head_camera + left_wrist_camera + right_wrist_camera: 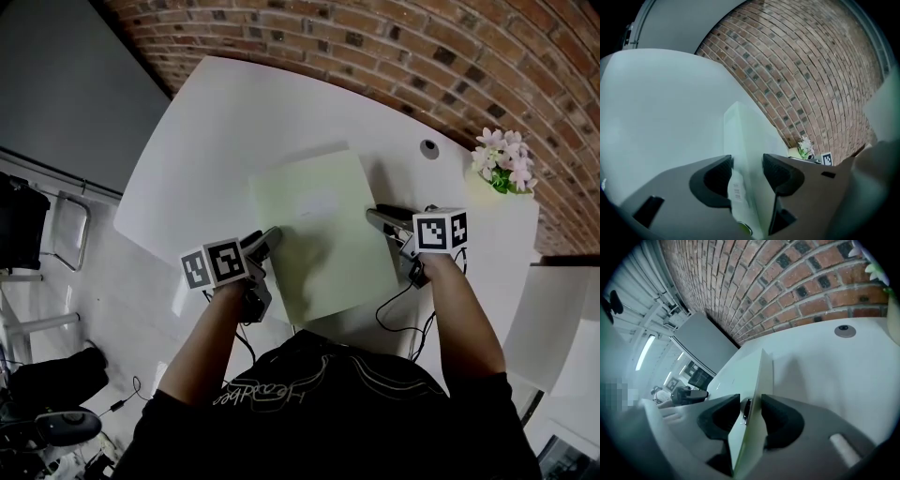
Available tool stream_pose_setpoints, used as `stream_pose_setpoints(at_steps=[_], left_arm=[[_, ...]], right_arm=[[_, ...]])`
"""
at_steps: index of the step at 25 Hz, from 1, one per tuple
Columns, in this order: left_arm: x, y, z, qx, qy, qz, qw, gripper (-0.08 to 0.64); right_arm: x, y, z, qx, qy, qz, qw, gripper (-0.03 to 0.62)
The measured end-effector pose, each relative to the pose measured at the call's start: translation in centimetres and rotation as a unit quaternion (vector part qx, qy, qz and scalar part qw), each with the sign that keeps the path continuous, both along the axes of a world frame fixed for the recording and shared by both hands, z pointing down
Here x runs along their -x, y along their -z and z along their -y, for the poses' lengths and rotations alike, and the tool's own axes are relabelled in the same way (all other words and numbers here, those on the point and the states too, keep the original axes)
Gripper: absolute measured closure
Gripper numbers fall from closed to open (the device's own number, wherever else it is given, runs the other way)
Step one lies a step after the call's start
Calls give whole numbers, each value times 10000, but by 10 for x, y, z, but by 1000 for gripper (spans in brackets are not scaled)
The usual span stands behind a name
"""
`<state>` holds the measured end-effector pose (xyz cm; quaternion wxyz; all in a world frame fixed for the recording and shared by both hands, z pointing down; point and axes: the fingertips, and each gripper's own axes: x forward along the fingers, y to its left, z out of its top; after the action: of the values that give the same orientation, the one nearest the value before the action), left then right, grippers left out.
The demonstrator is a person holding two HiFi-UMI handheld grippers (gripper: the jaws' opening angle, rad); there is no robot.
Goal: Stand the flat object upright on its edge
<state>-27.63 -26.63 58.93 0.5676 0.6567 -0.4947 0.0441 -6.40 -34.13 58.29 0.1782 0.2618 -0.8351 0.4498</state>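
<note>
Flat sheet (323,234) between the claws was pale green, with a small white label (736,190) at the left claw (272,238). The left claw and right claw (377,216) were dark grey, and each carried a white cube with black square markers. Table (216,141) beneath them was plain white. Wall (375,37) beyond the claws showed red-brown brick with pale mortar. Flowers (503,159) beyond the right claw were pinkish white over green leaves.

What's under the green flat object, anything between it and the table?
Only white table shows round the green flat object; nothing pokes out. The patch beneath it is covered, so unseen.
</note>
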Motion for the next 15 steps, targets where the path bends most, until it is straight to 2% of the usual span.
stream_pose_setpoints(at_steps=[9,15], left_arm=[[-8,8,1,-99,-163,226,9996,354],[-15,34,3,-482,-379,494,9969,356]], right_arm=[[-9,6,-4,-312,43,-275,9991,459],[-18,29,-8,-638,-37,-135,9979,459]])
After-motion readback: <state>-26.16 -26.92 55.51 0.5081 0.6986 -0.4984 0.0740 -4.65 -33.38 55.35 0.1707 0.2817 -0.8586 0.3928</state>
